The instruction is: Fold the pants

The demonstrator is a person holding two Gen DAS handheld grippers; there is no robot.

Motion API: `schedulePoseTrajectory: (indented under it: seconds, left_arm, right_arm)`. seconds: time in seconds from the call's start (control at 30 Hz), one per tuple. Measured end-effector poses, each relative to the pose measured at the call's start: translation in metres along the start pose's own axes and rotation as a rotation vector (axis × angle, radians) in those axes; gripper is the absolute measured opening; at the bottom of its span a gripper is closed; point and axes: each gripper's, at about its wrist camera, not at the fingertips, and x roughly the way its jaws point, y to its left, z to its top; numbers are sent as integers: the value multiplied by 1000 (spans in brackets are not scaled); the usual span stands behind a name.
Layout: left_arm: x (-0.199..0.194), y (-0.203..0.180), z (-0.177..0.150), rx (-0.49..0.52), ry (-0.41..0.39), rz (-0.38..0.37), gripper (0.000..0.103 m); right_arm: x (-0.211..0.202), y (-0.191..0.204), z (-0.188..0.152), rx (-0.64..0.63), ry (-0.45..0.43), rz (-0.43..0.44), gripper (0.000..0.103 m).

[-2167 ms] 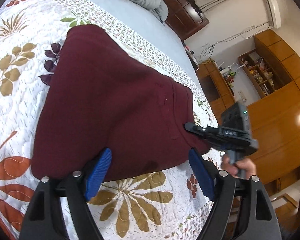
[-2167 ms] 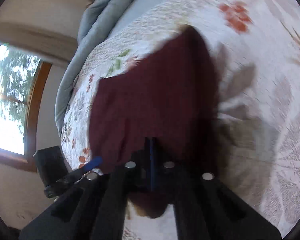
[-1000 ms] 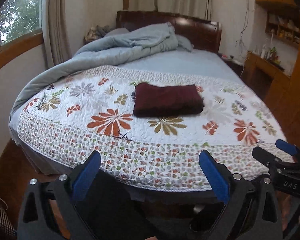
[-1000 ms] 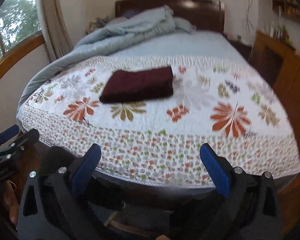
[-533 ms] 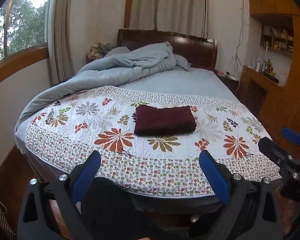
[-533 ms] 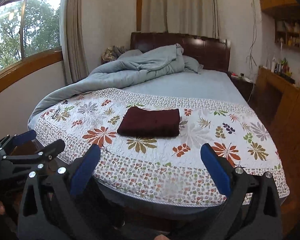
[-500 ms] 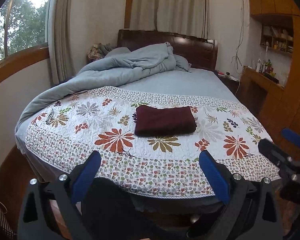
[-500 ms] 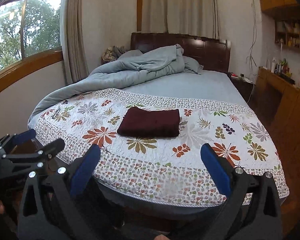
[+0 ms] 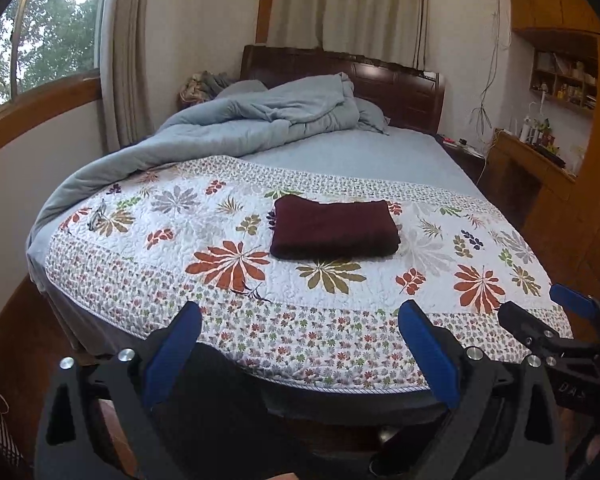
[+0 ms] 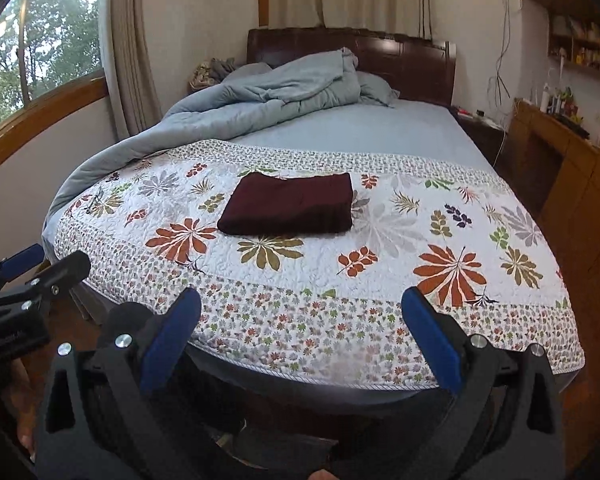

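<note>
The dark maroon pants (image 9: 334,227) (image 10: 290,204) lie folded into a neat rectangle on the floral quilt (image 9: 172,240) (image 10: 420,220) in the middle of the bed. My left gripper (image 9: 300,324) is open and empty, held back off the foot of the bed, well short of the pants. My right gripper (image 10: 302,312) is open and empty too, at a similar distance. Each gripper shows at the edge of the other's view: the right gripper (image 9: 540,316) at the far right of the left wrist view, the left gripper (image 10: 44,262) at the far left of the right wrist view.
A rumpled grey-blue duvet (image 9: 260,120) is piled at the head of the bed, in front of a dark wooden headboard (image 9: 400,84). A window (image 9: 40,44) and curtain are on the left. Wooden cabinets and shelves (image 9: 560,92) line the right wall.
Both grippers let go of the pants and pulled far back from the bed. In the last half second the view has barely shifted.
</note>
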Motion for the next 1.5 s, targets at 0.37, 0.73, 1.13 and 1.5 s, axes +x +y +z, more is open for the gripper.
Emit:
schedulePoseTrajectory:
  seconds: [0.37, 0.73, 1.13, 1.5]
  left_arm:
    - [9, 0, -3, 5, 10, -10, 99]
    - [6, 4, -1, -8, 0, -2, 99]
    - [14, 3, 0, -1, 15, -13, 99]
    - [15, 8, -2, -31, 2, -26, 99]
  right_arm:
    - [15, 0, -1, -3, 19, 4, 100]
    - [17, 2, -1, -11, 15, 8, 100]
    - [23, 5, -3, -17, 28, 10, 100]
    - [23, 6, -5, -14, 33, 13, 100]
